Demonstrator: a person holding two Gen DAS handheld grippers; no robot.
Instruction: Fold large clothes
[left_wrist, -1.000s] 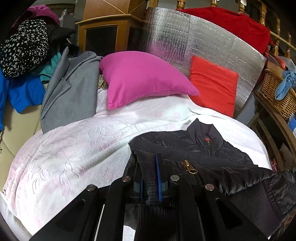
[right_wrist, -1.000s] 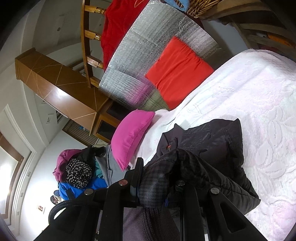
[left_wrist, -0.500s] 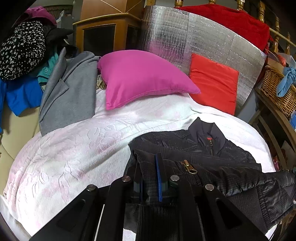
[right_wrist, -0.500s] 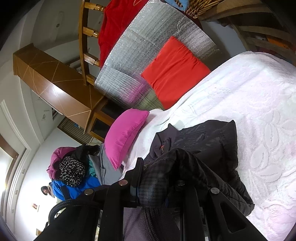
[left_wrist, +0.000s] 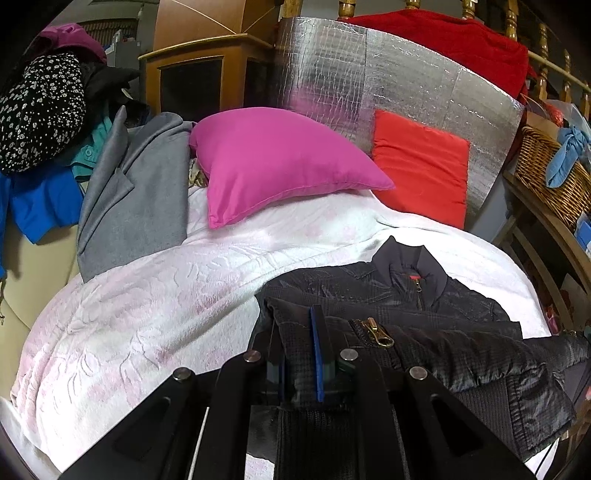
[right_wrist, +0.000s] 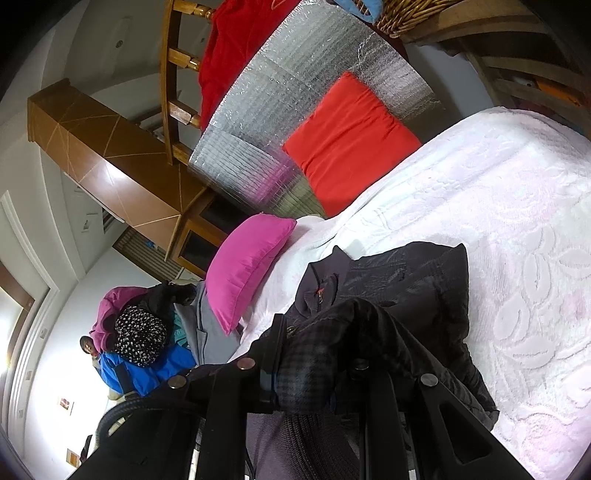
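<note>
the left gripper (left_wrist: 301, 332) was clamped tight on a fold of the black jacket (left_wrist: 424, 317), its jaws pressed onto the checked cloth beside a brass zip pull (left_wrist: 378, 330); the right gripper (right_wrist: 314, 339) was likewise closed on a bunched edge of the same jacket (right_wrist: 413, 280), the cloth humped up between its jaws; the rest of the jacket lay spread on the white bedspread (left_wrist: 147, 317), collar pointing toward the head of the bed; beyond it a pink pillow (left_wrist: 280, 162) rested on the bedspread, with a red cushion (left_wrist: 421, 166) leaning against a silver foil panel (left_wrist: 332, 74); a grey coat (left_wrist: 136, 192) lay at the left of the pillow, beside a heap of clothes (left_wrist: 40, 118); a wicker basket (left_wrist: 546, 170) stood at the right.
</note>
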